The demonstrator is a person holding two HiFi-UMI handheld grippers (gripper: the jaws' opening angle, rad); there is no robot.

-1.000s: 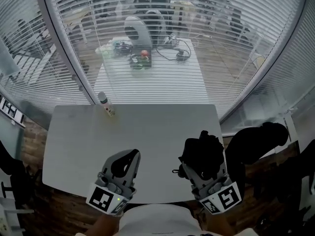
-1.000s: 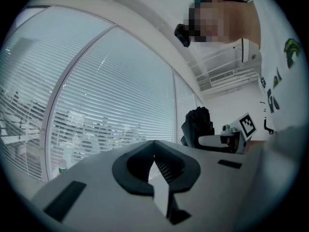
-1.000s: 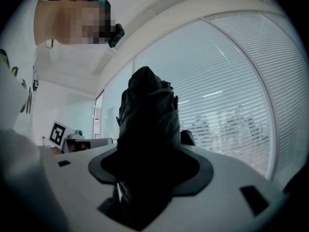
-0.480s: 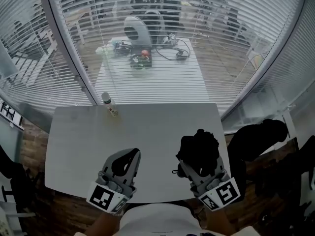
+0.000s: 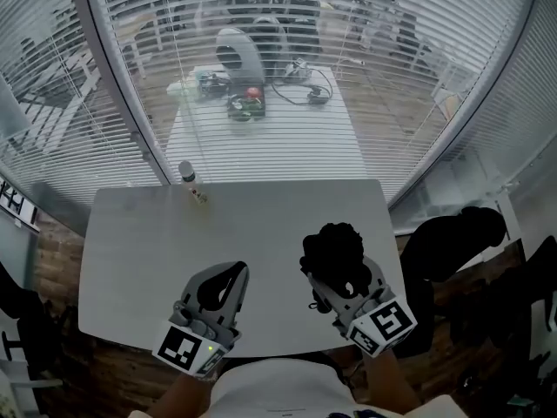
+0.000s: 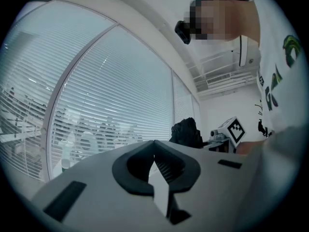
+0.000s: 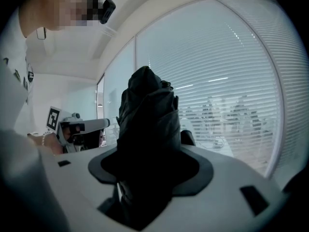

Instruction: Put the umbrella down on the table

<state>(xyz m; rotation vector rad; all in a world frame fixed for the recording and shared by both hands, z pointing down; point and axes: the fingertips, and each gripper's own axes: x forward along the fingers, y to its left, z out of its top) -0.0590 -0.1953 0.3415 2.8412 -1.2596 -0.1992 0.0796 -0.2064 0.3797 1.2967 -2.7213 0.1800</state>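
Fingers of the right gripper were clamped on the folded black umbrella, carried over the near right part of the grey surface and apparently not yet laid down, while the left gripper had its fingers pressed together, empty.

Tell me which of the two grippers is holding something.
The right gripper: its jaws are clamped on the folded black umbrella. The left gripper has nothing between its jaws.
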